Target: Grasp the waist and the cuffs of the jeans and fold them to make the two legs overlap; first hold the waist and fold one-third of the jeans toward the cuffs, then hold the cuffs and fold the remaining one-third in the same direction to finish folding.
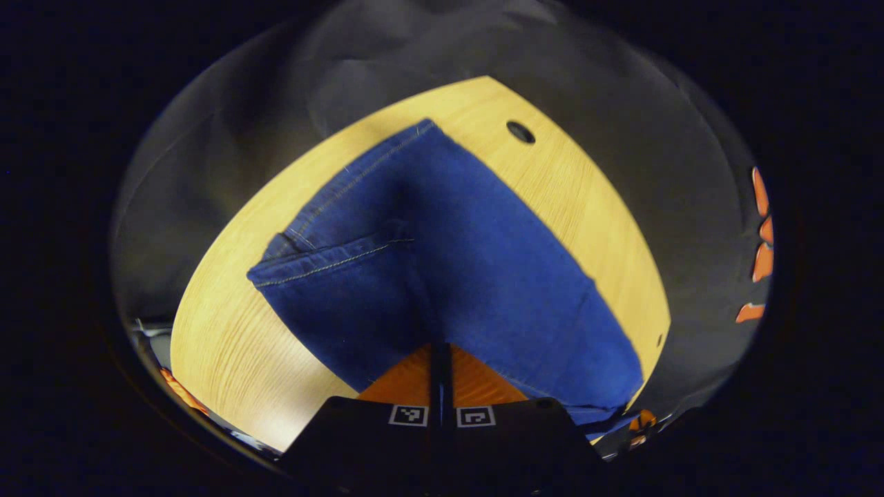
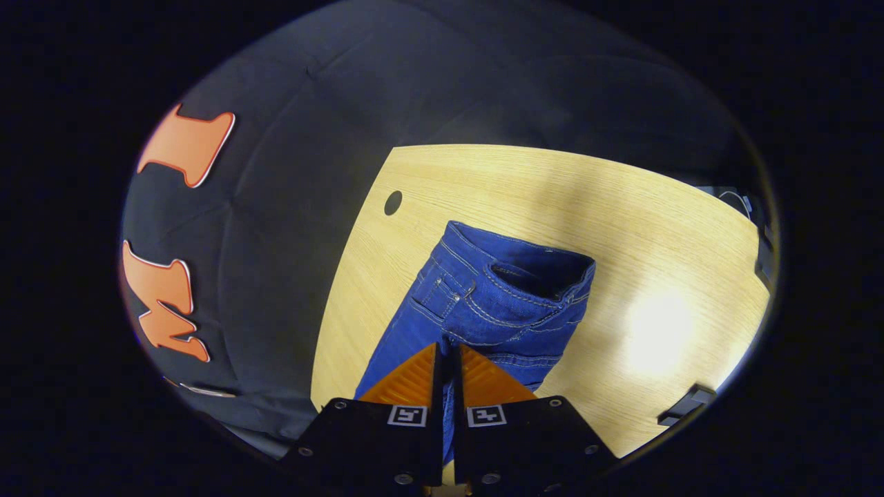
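Observation:
Blue jeans [image 1: 483, 262] lie on a light wooden table [image 1: 228, 345]. In the left gripper view a stitched cuff hem [image 1: 324, 262] points left, and the cloth rises in a ridge toward my left gripper [image 1: 440, 348]. Its orange fingers are pressed together, shut on the denim. In the right gripper view the jeans [image 2: 497, 310] run away from me, with the open waist [image 2: 535, 266] and a front pocket at the far end. The cloth narrows toward my right gripper [image 2: 447, 348], which is shut on the jeans, with blue showing in the slit between its fingers.
A round cable hole [image 1: 520, 131] [image 2: 392, 202] is in the table beyond the jeans. Bare table [image 2: 656, 228] lies to the right of the waist. Dark fittings [image 2: 684, 404] sit at the table's right edge. In the left gripper view the denim reaches the table's near right edge.

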`<action>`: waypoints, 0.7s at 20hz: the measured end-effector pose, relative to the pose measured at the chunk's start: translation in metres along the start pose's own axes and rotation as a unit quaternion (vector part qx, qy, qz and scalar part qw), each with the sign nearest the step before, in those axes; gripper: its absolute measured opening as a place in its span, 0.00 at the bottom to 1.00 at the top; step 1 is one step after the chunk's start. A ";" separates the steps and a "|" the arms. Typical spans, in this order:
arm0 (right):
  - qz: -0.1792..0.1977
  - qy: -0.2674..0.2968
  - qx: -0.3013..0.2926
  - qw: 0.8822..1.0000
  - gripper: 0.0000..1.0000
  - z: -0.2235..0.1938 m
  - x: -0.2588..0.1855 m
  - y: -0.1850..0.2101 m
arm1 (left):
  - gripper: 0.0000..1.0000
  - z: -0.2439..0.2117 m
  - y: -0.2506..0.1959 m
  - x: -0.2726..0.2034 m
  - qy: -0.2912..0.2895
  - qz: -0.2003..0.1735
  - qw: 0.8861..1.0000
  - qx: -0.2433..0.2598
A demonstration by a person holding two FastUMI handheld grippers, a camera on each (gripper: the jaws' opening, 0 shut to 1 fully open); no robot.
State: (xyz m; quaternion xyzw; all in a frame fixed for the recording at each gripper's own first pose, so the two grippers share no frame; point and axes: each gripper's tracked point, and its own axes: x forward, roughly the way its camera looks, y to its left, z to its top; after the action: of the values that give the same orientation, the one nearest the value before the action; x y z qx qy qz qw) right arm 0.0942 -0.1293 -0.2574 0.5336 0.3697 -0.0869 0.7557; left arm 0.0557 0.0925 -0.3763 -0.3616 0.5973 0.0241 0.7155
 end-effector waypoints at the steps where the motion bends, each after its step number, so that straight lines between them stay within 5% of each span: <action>1: 0.004 -0.002 0.008 1.000 0.07 0.003 0.000 0.002 | 0.01 0.013 -0.001 -0.005 -0.016 -0.013 1.000 -0.014; 7: 0.034 -0.015 0.047 0.998 0.07 0.024 0.008 0.030 | 0.01 0.087 -0.027 -0.013 -0.067 -0.059 0.995 -0.046; 14: 0.017 -0.009 0.023 1.000 0.07 0.044 0.046 0.073 | 0.01 0.131 -0.065 0.028 -0.072 -0.038 0.997 -0.015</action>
State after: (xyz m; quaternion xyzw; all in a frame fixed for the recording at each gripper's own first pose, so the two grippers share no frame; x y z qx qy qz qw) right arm 0.1859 -0.1252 -0.2265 0.5562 0.3517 -0.0873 0.7479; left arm 0.2039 0.1048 -0.3660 -0.3915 0.5295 0.0321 0.7518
